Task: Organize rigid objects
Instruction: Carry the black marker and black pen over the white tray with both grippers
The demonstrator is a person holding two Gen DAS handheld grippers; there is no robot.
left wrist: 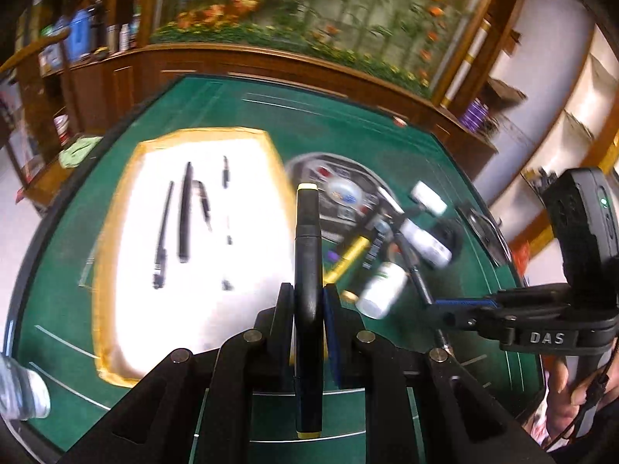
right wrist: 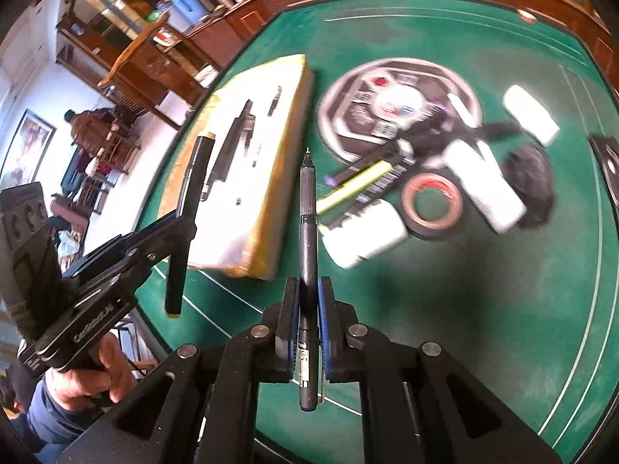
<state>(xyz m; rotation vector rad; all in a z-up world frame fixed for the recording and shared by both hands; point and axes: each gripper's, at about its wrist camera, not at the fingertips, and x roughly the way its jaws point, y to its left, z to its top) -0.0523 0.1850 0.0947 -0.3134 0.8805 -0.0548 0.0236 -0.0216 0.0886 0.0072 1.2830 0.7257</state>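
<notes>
My left gripper (left wrist: 308, 297) is shut on a thick black marker with yellow ends (left wrist: 307, 255), held above the green table; both also show in the right wrist view (right wrist: 185, 208). My right gripper (right wrist: 308, 290) is shut on a thin black pen (right wrist: 308, 232) pointing forward; it also shows in the left wrist view (left wrist: 445, 303). A white pad with a yellow rim (left wrist: 201, 232) (right wrist: 247, 162) lies on the table and holds several black pens (left wrist: 185, 212).
A pile lies right of the pad: white bottles (right wrist: 363, 237), a tape roll (right wrist: 431, 205), a yellow highlighter (right wrist: 354, 185), a round grey disc (right wrist: 394, 104) and a black pouch (right wrist: 532, 181). The green table (right wrist: 464, 309) has wooden rails behind.
</notes>
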